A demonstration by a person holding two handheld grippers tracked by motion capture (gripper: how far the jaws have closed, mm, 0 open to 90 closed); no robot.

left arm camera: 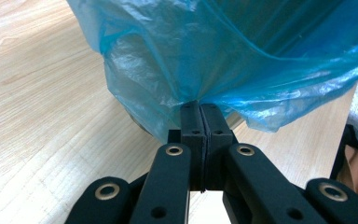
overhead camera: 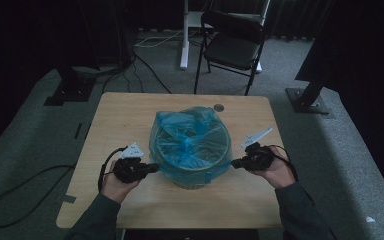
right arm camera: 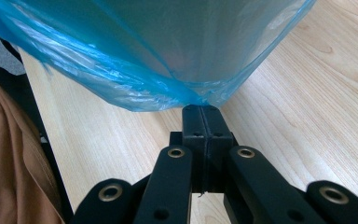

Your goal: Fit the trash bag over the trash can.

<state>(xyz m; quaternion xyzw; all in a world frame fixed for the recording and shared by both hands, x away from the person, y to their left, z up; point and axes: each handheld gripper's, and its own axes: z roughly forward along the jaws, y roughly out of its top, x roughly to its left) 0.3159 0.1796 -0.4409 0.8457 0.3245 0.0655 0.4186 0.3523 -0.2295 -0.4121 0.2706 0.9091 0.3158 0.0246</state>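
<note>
Both grippers, left [overhead camera: 152, 167] and right [overhead camera: 236, 163], have fingers pinched on our blue bag [overhead camera: 190, 142] mid-desk; we should pull its hem down evenly over the bin.

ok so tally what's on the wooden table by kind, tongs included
thin blue plastic bags: 1
round bins under the bag: 1
black two-jaw tongs, left and right, each pinching the bag: 2
small round grey discs: 1
total: 5
</note>
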